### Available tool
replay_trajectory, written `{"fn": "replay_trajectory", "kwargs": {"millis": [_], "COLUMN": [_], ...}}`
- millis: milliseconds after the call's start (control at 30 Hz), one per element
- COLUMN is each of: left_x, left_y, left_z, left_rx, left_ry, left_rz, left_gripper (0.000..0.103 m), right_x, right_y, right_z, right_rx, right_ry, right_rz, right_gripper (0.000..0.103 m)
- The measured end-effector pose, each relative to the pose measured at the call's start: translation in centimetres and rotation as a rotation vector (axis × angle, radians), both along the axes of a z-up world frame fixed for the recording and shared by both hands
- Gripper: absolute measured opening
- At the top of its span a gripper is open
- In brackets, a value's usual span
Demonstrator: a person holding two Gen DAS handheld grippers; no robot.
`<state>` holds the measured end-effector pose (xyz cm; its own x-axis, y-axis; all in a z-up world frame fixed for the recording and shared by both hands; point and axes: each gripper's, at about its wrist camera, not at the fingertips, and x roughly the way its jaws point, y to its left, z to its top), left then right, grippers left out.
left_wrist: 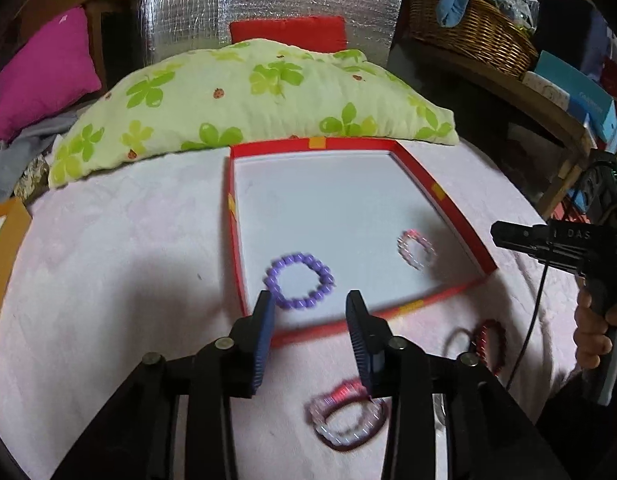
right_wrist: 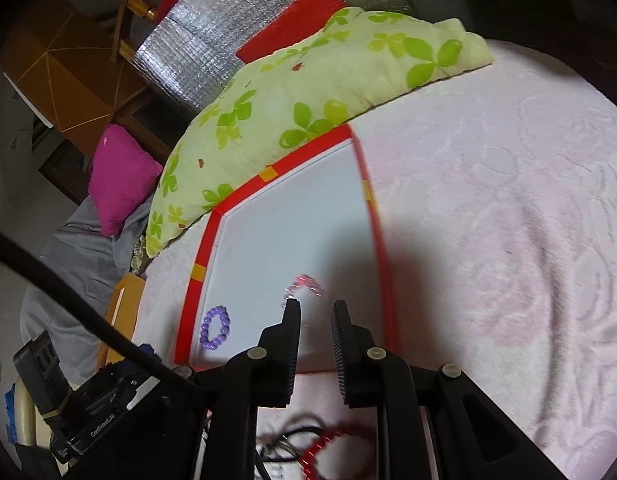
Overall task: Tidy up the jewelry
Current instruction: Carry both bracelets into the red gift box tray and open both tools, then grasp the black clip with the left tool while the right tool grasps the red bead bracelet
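The left gripper (left_wrist: 310,300) is wide open with nothing in it; it hangs over the near edge of the red box (left_wrist: 444,196); a purple bracelet (left_wrist: 299,281) lies inside the box, just past the tips; a pink bracelet (left_wrist: 416,249) lies in the box too, off toward 2 o'clock. Out on the pink blanket (left_wrist: 108,264), at 6 o'clock, sits a blurry pile of bracelets (left_wrist: 348,416); a red bracelet (left_wrist: 490,344) lies toward 4 o'clock. The right gripper (right_wrist: 315,307) is open and empty, by the pink bracelet (right_wrist: 304,286); a green pillow (left_wrist: 244,92) is at 12 o'clock.
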<state>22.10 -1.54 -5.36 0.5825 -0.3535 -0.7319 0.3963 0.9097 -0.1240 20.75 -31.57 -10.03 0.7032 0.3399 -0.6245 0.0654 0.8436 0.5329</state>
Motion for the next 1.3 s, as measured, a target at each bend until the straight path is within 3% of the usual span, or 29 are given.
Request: {"fn": "replay_trajectory", "kwargs": {"millis": [100,200,567,833,900,1033,1300], "left_x": [-1.3,-2.3,-5.3,-5.1,-5.2,-5.0,-4.4], "left_y": [-0.4,-1.0,-5.8,-8.7,-9.2,-9.6,-8.5], "left_z": [-0.4,-0.8,-1.9,-3.7,-4.1,-4.6,-3.7], "left_rx": [-0.005,-0.015,0.005,0.019,0.034,0.045,-0.013], "left_ry": [0.019,0.042,0.056,0.122,0.129,0.139,0.128], "left_rz": [-0.024,-0.063,-0.271,-0.334,-0.348,-0.356,-0.325], "left_gripper": [0.041,0.051,0.052,0.052,0.047,0.021,0.006], "right_x": [-1.1,-2.4,-5.7,-5.5,-5.4,-5.2,-4.9], "right_y": [-1.4,-2.4,-3.5,-3.1,-2.7,-2.1,-1.8], "right_z": [0.0,-0.3,-3.6,-3.7,-3.7,-3.7,-4.1], "right_rx": [-0.01,-0.024,-0.017,-0.012,-0.017,-0.027,-0.03], "right_ry": [0.003,0.003,0.094,0.1,0.101,0.108,0.142], "right_rz": [-0.025,-0.042,-0.02,0.003,0.017,0.038,0.049], "right_gripper": [0.018,0.027,0.03,0.03,0.03,0.03,0.03]}}
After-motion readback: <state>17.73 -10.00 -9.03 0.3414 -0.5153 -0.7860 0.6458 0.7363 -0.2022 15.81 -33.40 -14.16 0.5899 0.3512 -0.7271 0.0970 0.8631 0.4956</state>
